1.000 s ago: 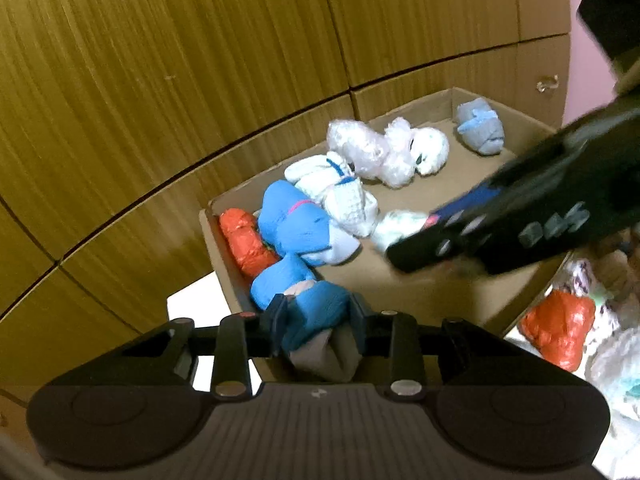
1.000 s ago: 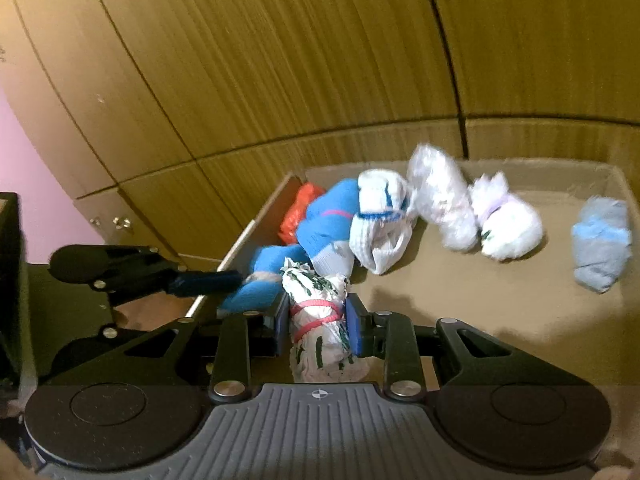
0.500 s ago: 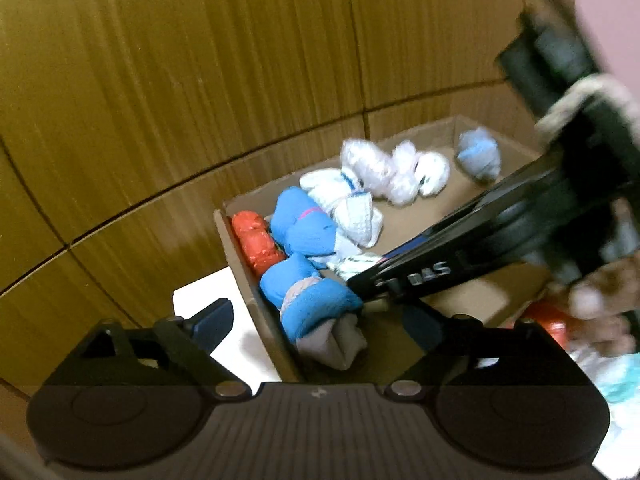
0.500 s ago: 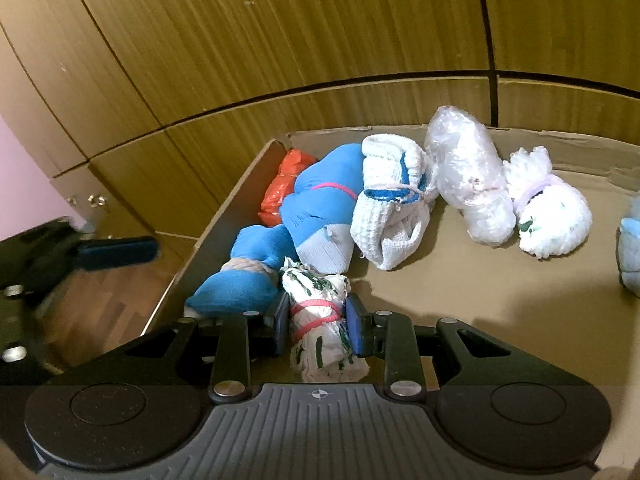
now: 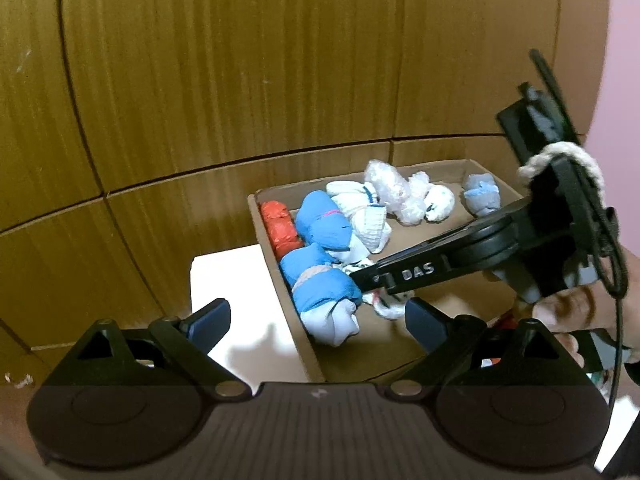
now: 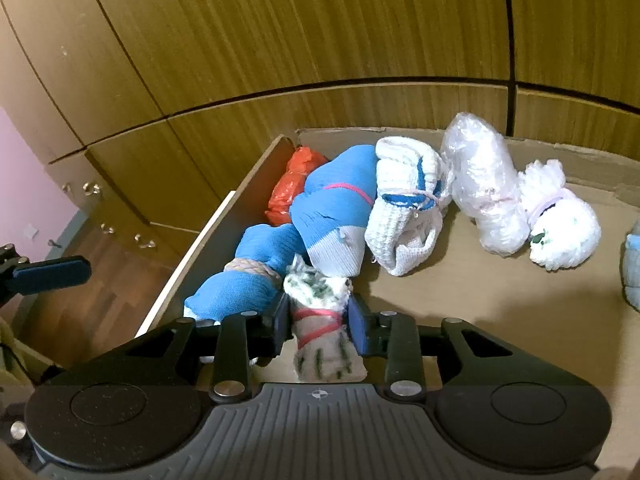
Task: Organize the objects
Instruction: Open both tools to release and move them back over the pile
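Step = drop-off into cardboard box point(image 6: 256, 168): R gripper point(image 6: 320, 326) jaws opening w/ white-green sock roll point(image 6: 320, 336) between them, low at box's near-left end, just beside blue roll point(image 6: 240, 284). L gripper point(image 5: 316, 320) spread wide, nothing in it, hovering over box's left wall. Next, imo: finish release, back R out w/o snagging sock; L goes for another item.
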Tool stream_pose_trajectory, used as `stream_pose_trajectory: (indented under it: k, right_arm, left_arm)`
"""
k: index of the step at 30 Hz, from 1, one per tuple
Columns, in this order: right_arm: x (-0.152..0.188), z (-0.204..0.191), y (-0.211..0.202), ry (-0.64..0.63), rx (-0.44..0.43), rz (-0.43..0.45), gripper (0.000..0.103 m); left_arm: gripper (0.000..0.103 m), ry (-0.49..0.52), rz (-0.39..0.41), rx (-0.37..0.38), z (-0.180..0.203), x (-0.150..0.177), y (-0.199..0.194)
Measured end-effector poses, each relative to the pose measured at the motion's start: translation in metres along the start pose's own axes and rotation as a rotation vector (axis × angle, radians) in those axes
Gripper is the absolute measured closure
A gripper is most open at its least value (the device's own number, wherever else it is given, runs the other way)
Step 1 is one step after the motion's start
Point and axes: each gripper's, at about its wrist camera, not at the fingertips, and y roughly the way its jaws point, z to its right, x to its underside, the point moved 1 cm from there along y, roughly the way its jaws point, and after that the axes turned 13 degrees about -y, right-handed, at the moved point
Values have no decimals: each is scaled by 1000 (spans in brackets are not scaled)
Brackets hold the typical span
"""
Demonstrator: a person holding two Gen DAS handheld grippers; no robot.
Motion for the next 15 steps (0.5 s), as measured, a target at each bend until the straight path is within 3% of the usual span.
stream_pose_trajectory:
  k: [4, 15]
  right_arm:
    - [-3, 0, -10, -2, 15, 12, 53]
    - [-3, -21, -61, -54, 37, 71, 47]
  left_arm:
    - [10, -39, -9, -2, -3, 1, -2]
    - [10, -61, 11, -31, 4, 6, -25]
